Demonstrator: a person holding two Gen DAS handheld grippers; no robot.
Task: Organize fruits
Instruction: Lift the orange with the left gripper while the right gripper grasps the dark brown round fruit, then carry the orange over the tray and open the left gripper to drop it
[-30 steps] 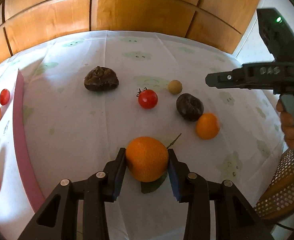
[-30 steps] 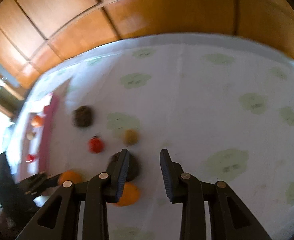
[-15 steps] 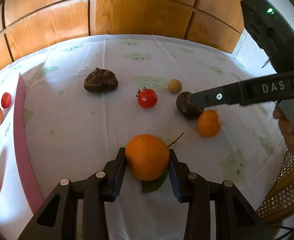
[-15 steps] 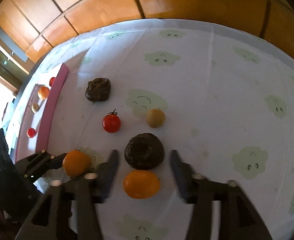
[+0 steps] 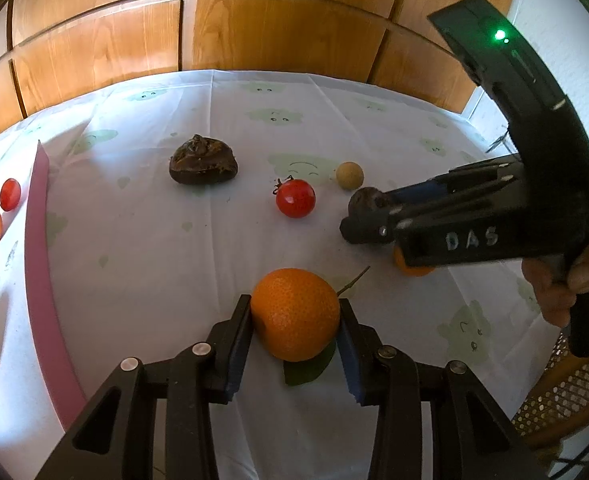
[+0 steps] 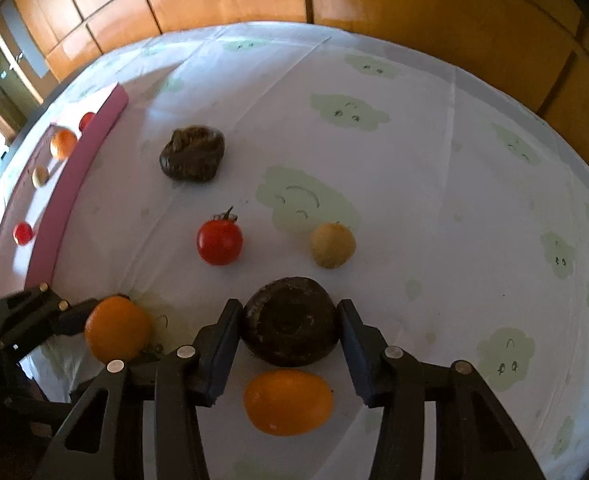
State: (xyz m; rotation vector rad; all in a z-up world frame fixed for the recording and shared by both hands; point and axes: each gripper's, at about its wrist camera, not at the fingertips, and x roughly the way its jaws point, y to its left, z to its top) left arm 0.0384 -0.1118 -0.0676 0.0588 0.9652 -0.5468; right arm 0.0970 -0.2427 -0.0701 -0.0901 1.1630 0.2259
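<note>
My left gripper (image 5: pixel 295 316) is clamped on the large orange (image 5: pixel 295 313), both pads pressed to its sides, just above the white tablecloth (image 5: pixel 154 264) with a green leaf (image 5: pixel 308 368) under it. My right gripper (image 6: pixel 289 320) has its fingers spread around the dark round fruit (image 6: pixel 290 326), flanking it closely; I cannot tell if the pads touch. The small orange (image 6: pixel 288 402) sits just behind it, the tomato (image 6: pixel 219 241) ahead.

Right tongs (image 6: pixel 288 322) now down from mid-air, astride the dark round fruit (image 6: pixel 290 326), fingers wider apart.
</note>
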